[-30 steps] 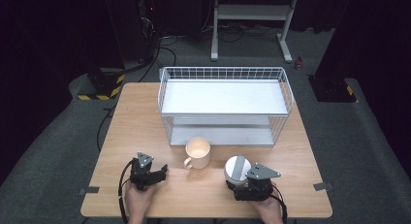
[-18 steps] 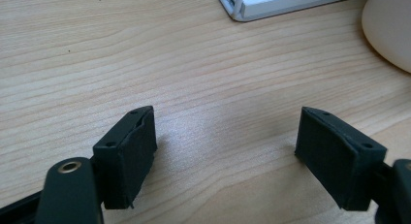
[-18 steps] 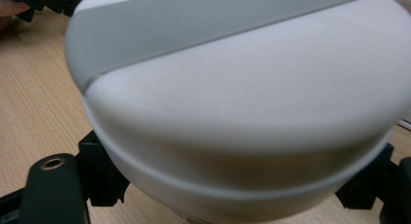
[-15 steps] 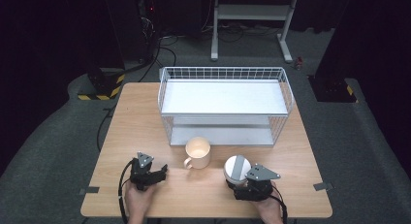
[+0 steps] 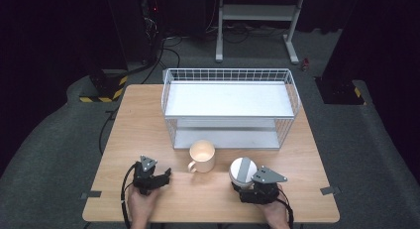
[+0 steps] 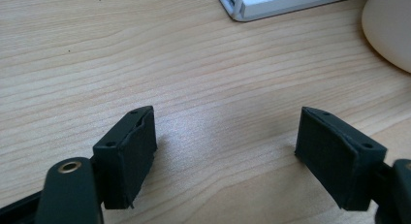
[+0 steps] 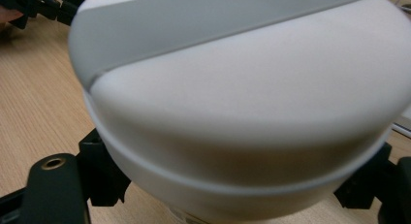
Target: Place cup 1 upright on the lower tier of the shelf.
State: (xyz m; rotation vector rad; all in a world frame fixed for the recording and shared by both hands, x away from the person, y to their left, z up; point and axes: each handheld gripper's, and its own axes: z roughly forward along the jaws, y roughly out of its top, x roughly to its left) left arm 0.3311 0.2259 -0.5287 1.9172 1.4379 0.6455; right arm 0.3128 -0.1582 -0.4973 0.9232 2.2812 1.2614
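Wooden table [image 5: 124,135] – near its front edge, the right gripper [image 5: 246,187] pinches a round white lid [image 5: 242,170] with a grey stripe, beside a cream mug [image 5: 202,156]. Left gripper [image 5: 164,175] spread wide, holding nothing.

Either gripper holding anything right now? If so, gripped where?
The right gripper has its jaws around the lower body of the white-and-grey round container; whether they press on it cannot be told. The left gripper is open over bare table.
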